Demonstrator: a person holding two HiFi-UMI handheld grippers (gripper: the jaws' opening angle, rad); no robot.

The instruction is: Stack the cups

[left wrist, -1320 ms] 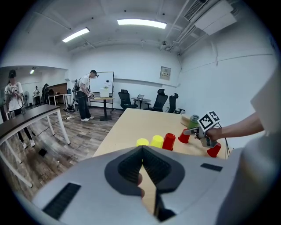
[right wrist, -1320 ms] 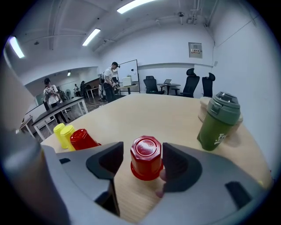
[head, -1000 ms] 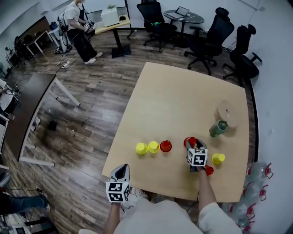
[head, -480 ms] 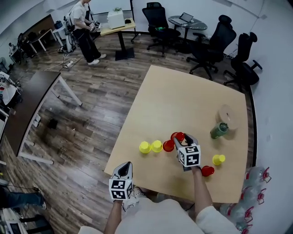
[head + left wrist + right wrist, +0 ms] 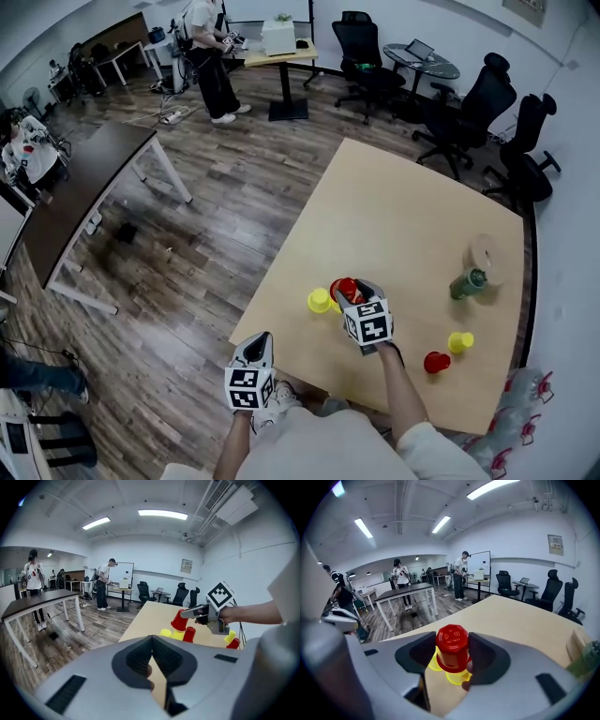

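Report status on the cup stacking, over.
Left gripper shut, empty. Right gripper shut on upturned red plastic cup, held above yellow plastic cups. Nothing seen between.

Glossy plastic cup (image 5: 452, 649) (matt wooden table (image 5: 403, 220))

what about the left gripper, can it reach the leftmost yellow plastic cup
Probably yes: the left gripper, shut, sits off the table's near edge with bare tabletop up to the yellow plastic cup. The right gripper's red plastic cup hangs close beside it.

Right tongs (image 5: 353, 292) clamped on a red cup (image 5: 452, 648), forearm stretched forward; left tongs (image 5: 254, 345) closed, empty, held near the body.
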